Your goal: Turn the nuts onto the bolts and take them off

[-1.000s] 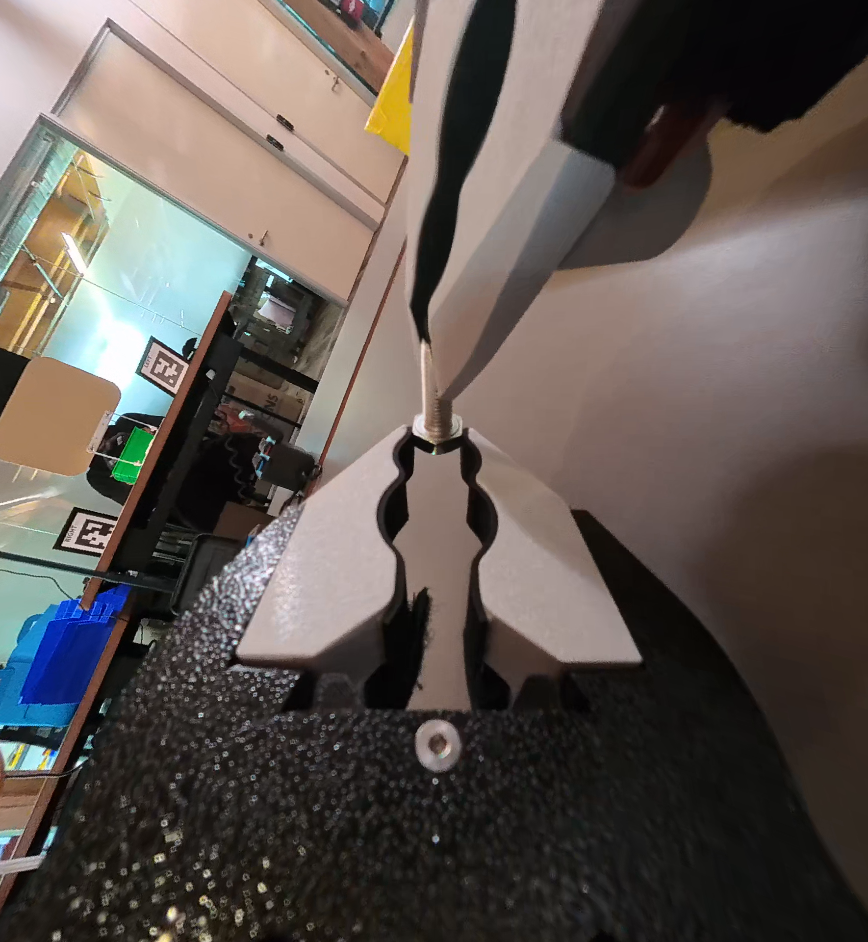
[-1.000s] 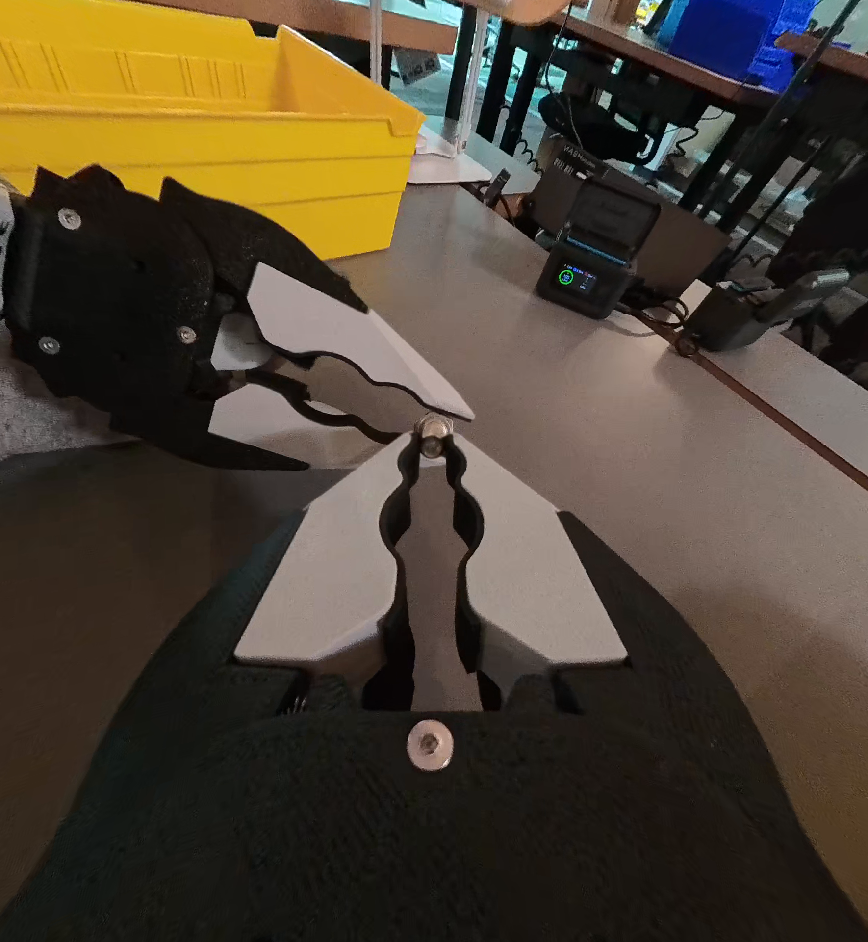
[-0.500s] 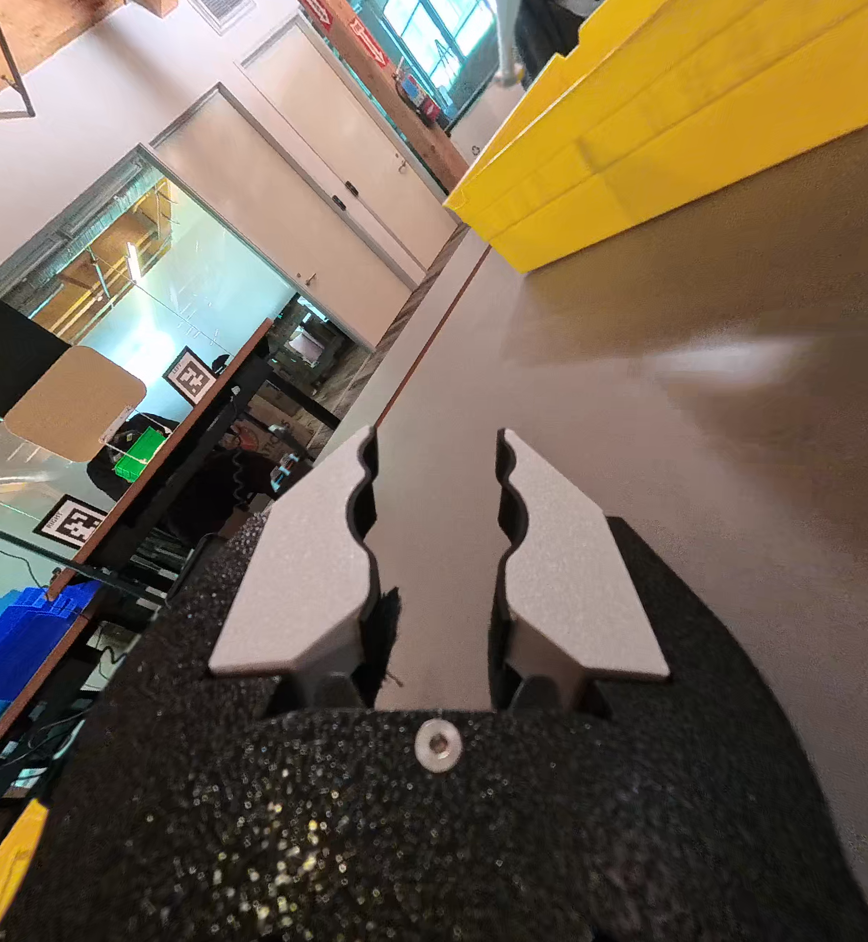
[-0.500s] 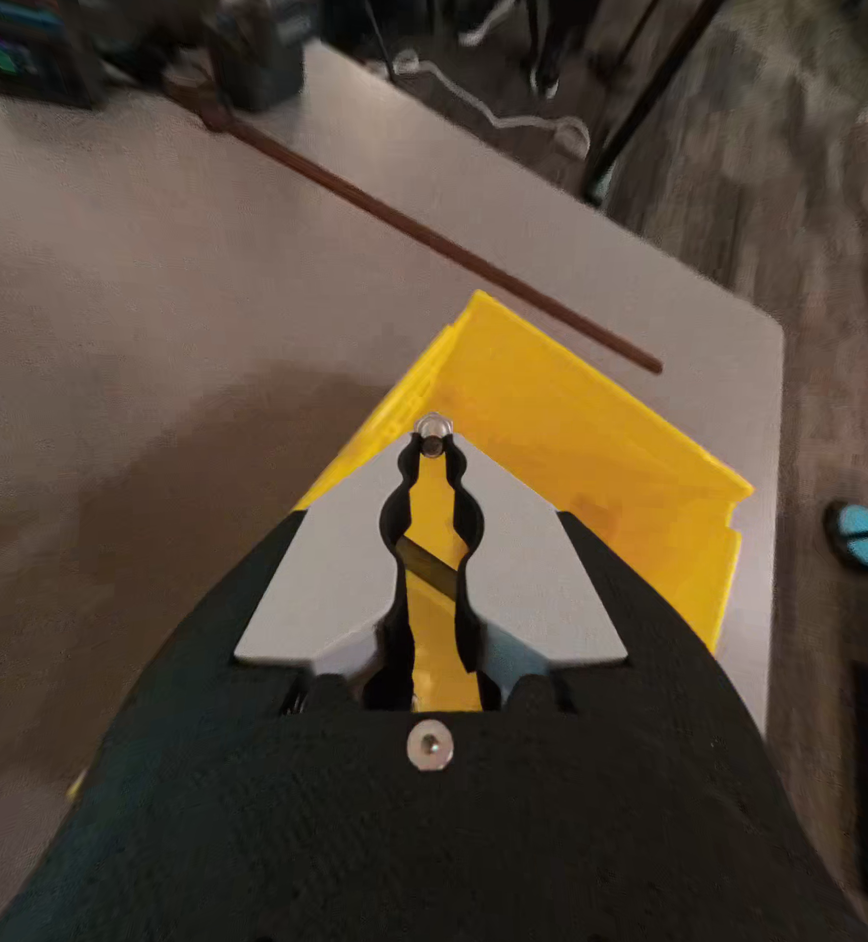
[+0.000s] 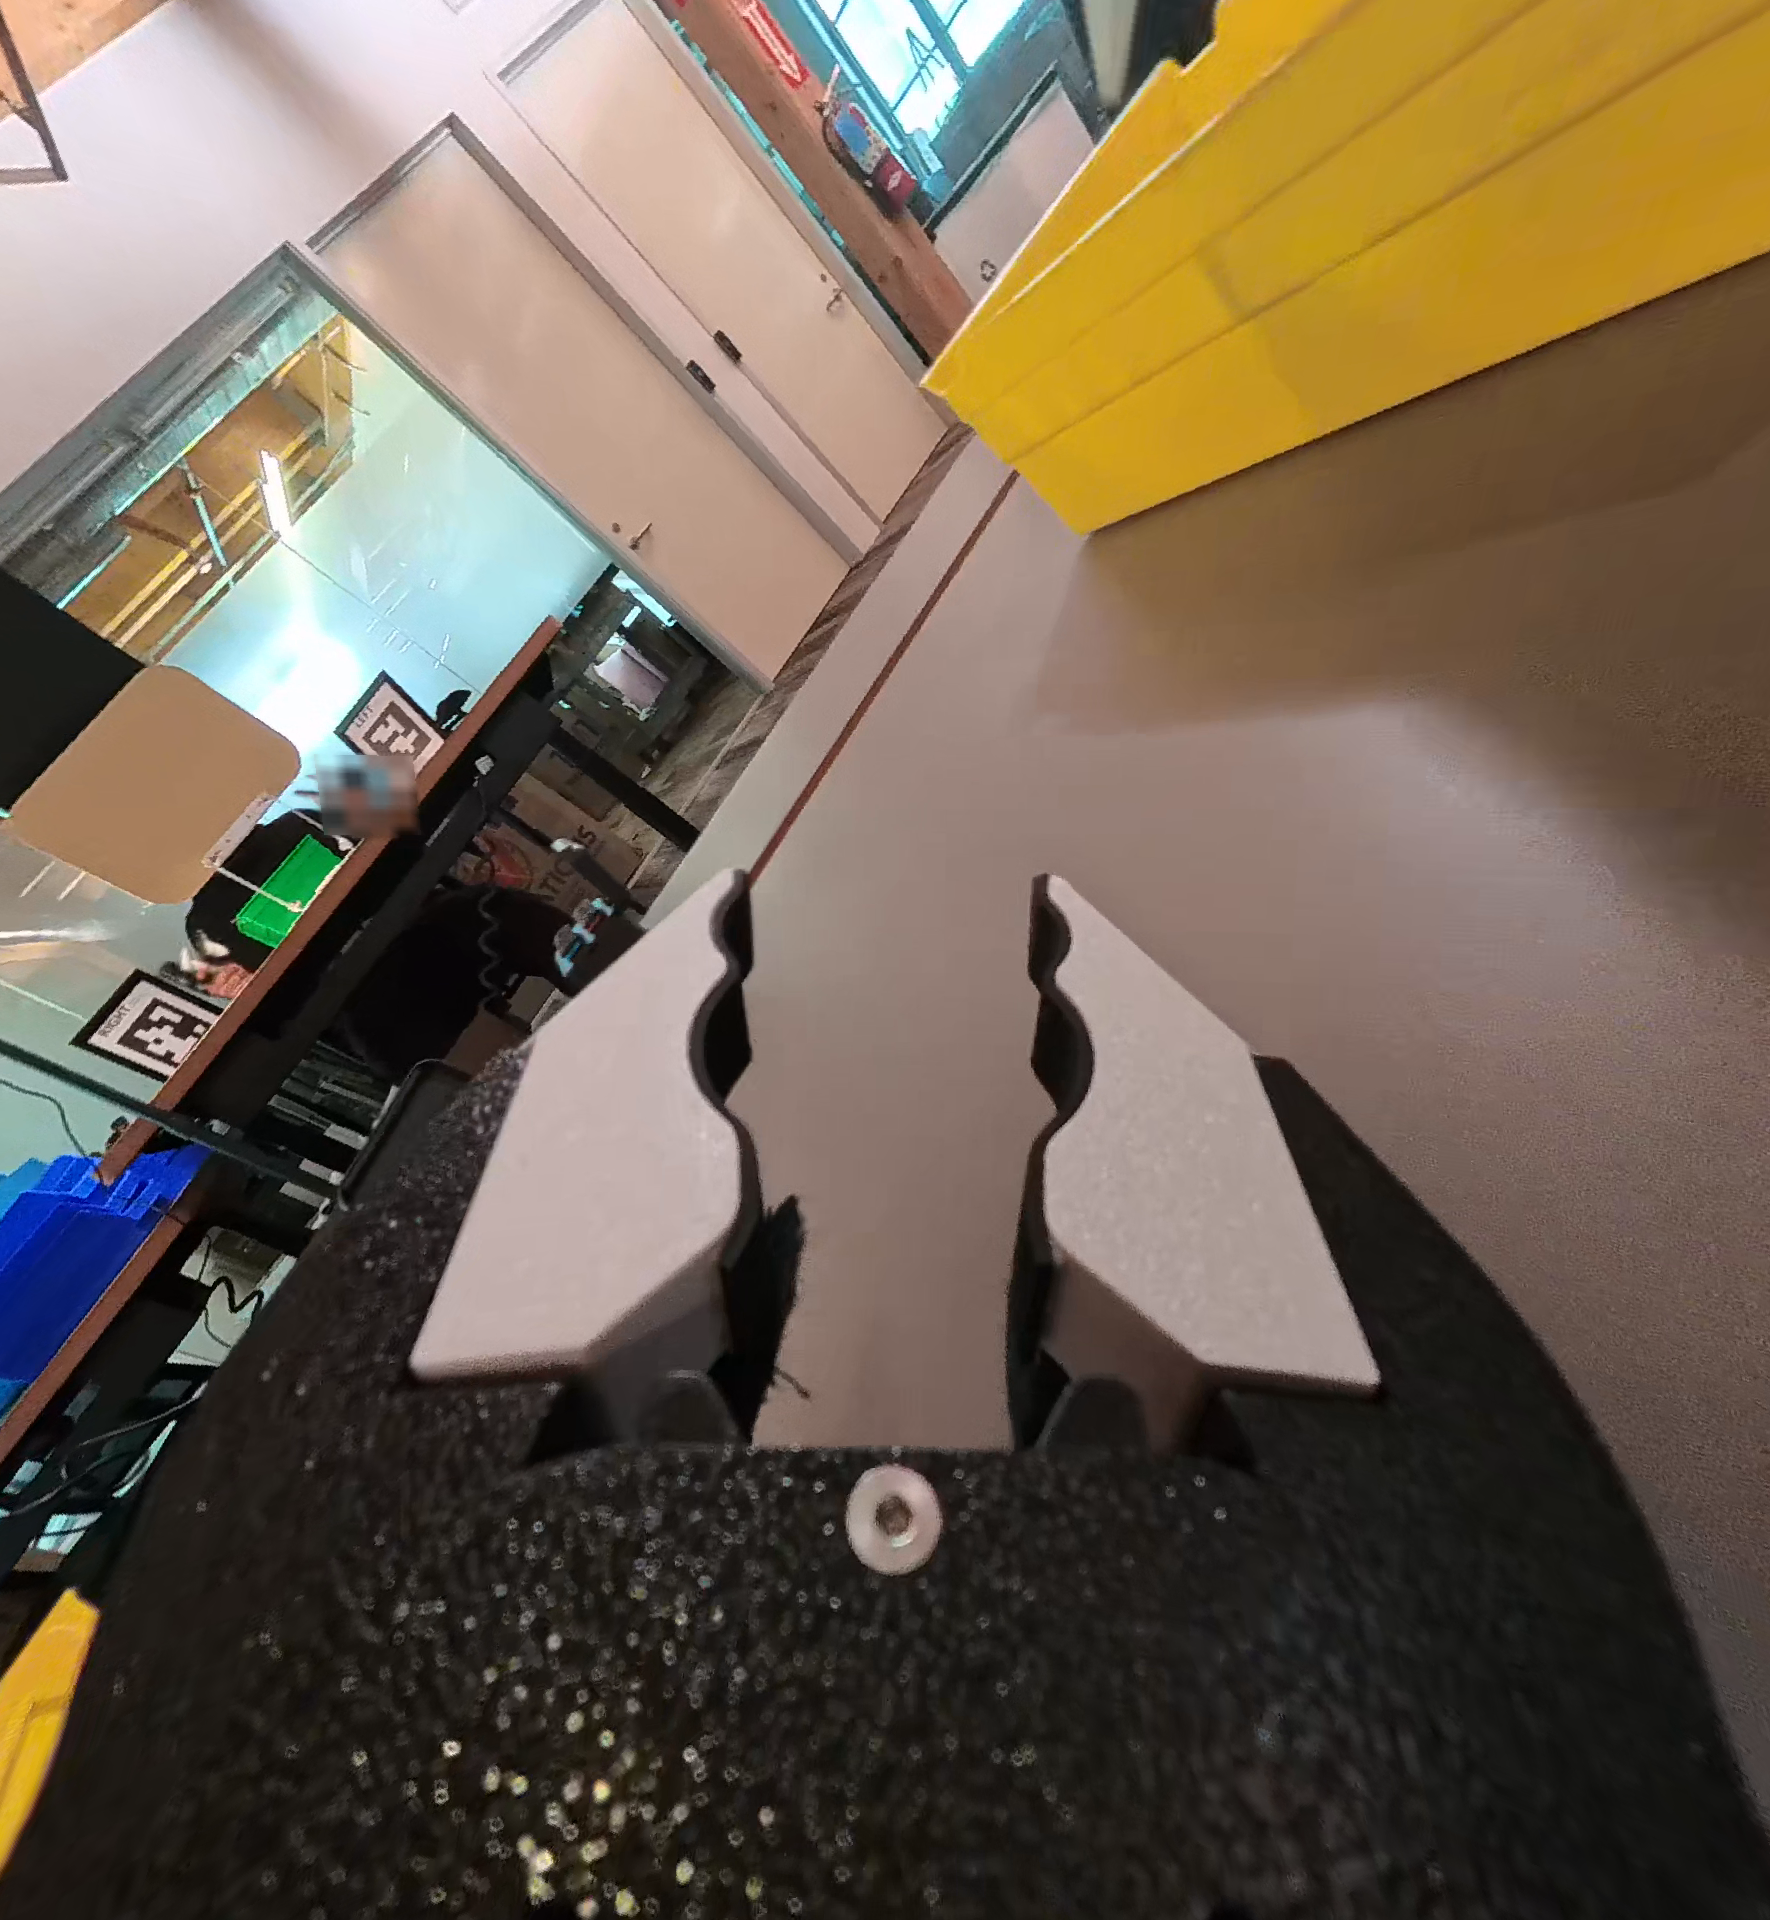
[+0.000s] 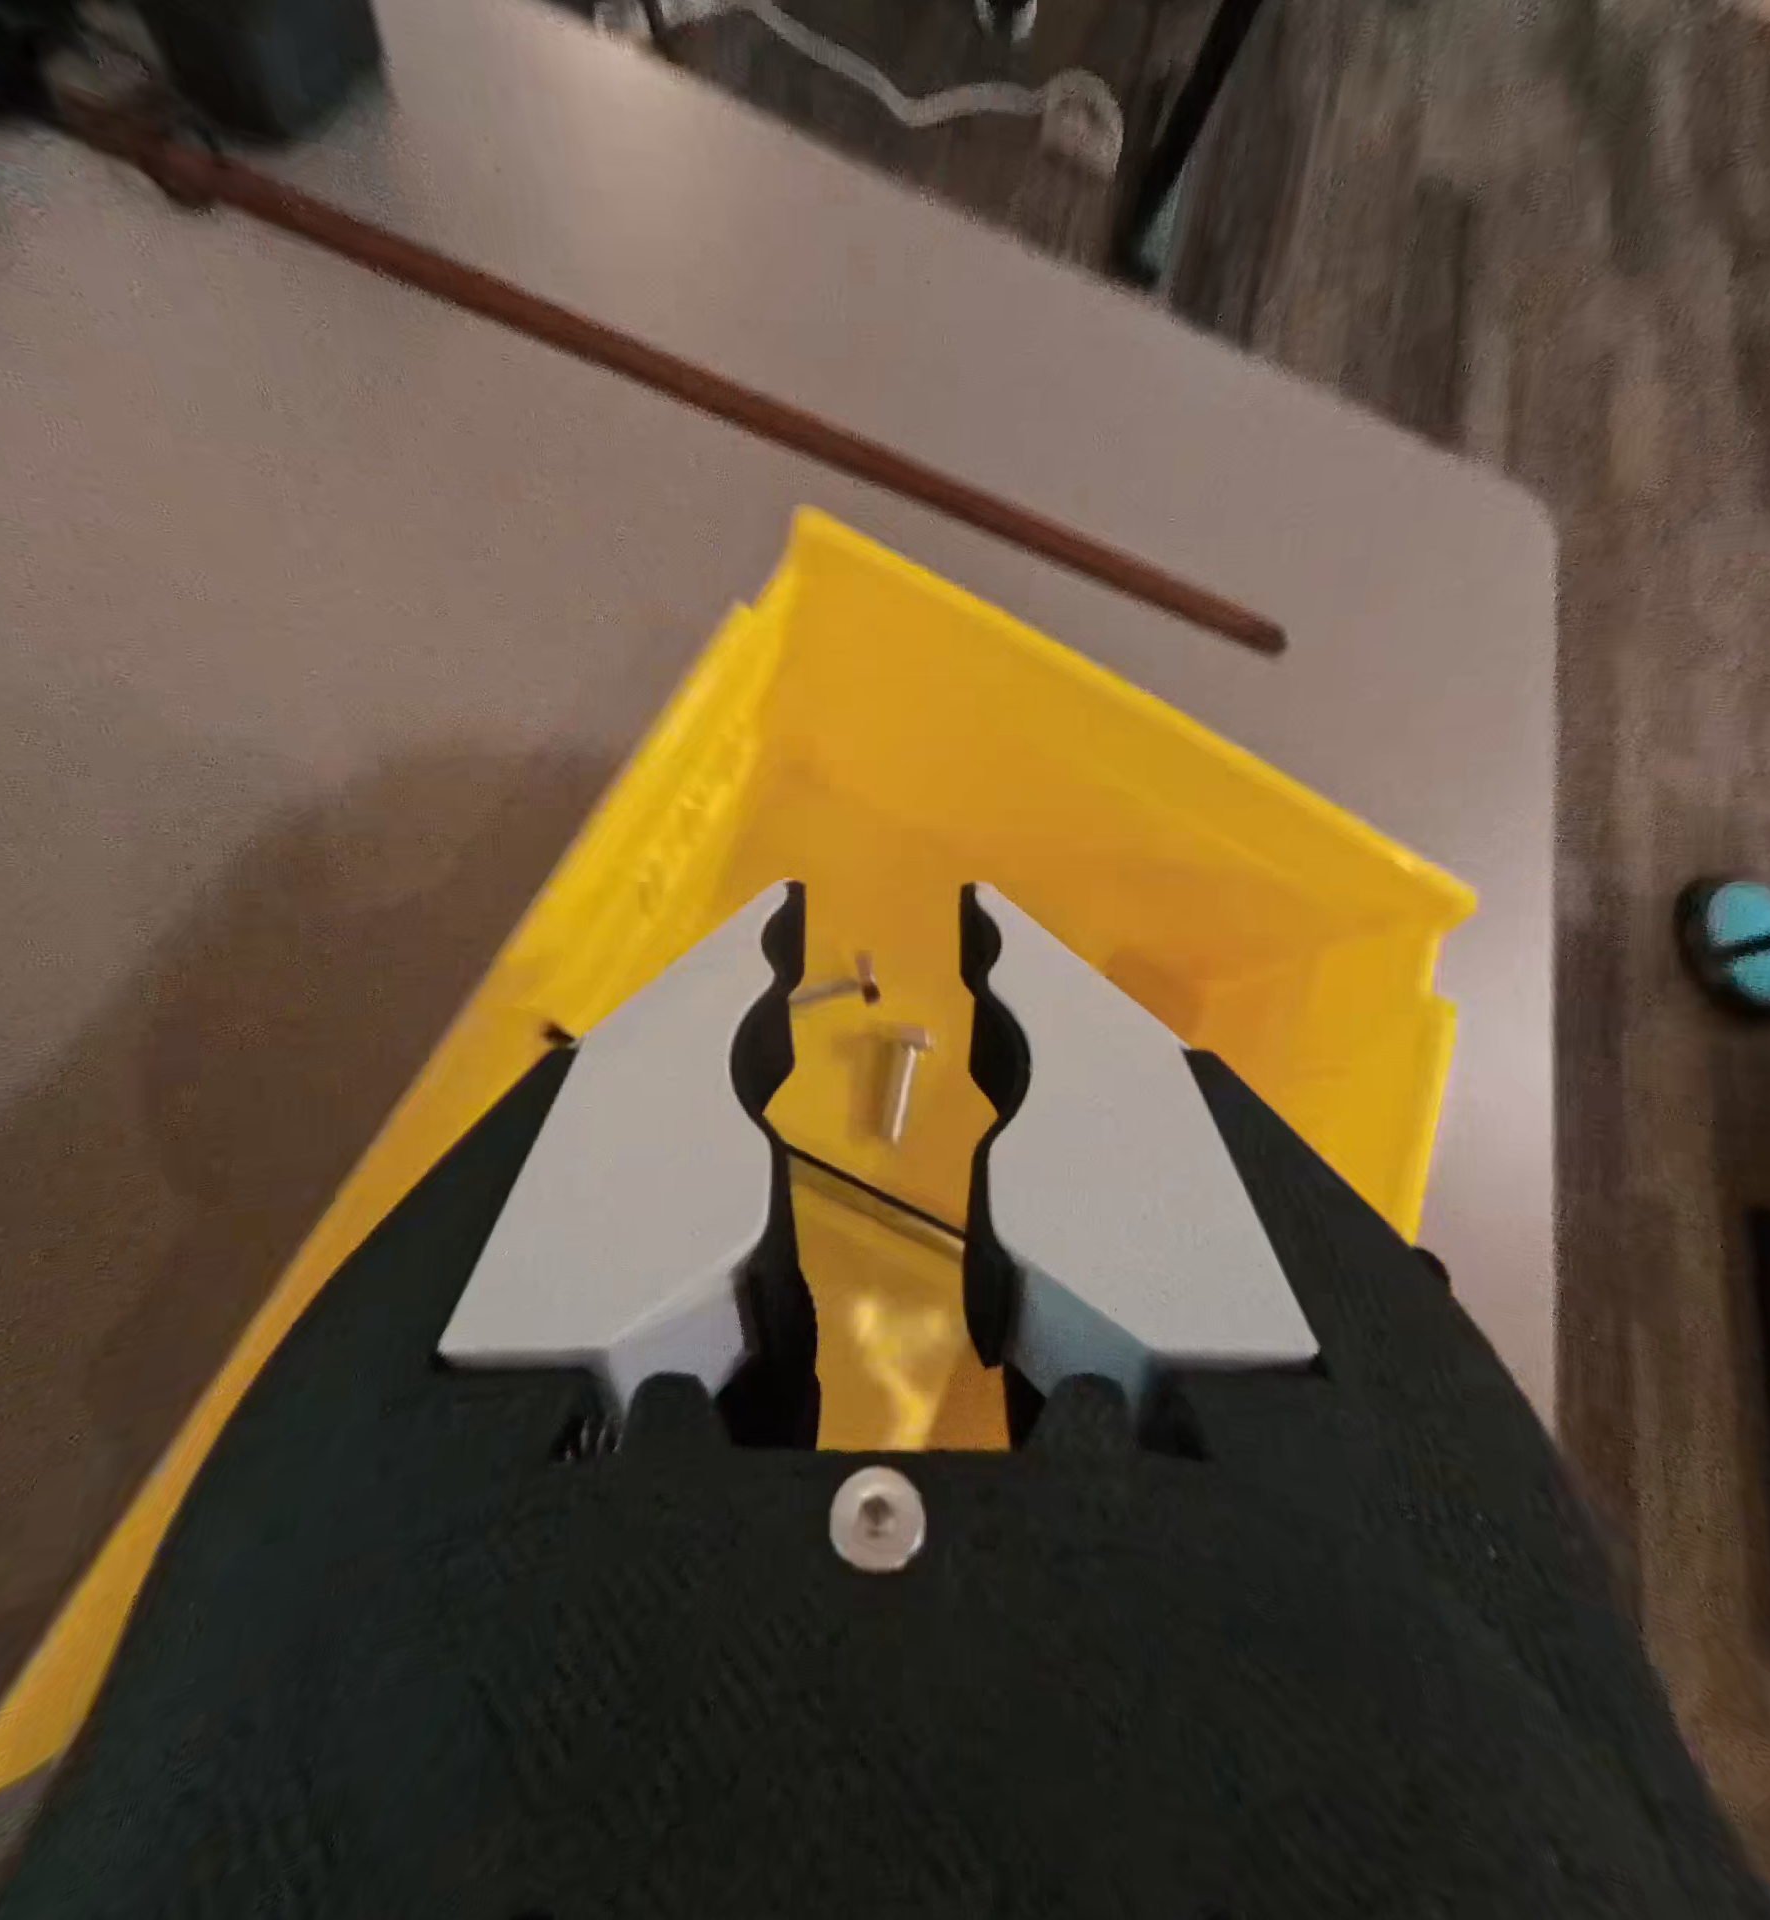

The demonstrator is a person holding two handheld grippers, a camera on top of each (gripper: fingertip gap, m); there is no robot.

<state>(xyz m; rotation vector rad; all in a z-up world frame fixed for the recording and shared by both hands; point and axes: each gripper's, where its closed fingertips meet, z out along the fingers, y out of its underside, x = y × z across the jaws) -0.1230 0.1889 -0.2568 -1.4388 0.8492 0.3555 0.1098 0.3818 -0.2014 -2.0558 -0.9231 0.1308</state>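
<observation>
My right gripper (image 6: pixel 876 894) is open and empty above a yellow bin (image 6: pixel 1068 748). Two bolts lie on the bin floor between its fingers: one nearer (image 6: pixel 893 1075), one farther and blurred (image 6: pixel 839 985). My left gripper (image 5: pixel 891 894) is open and empty, low over the grey-brown table (image 5: pixel 1380 831), tilted on its side. No nut shows in either view.
Large yellow bins (image 5: pixel 1432 239) stand ahead and to the right of my left gripper. A dark brown strip (image 6: pixel 715 395) runs across the table beyond the small bin. The table's edge (image 6: pixel 1546 935) and the floor lie to the right of it. One gripper's finger ends stand about 30 centimeters off the other's.
A second ago both grippers held the bolt and nut together. The left one let go and opened. The right one carried the bolt over the yellow bin and opened; the bolt lies in the bin.
</observation>
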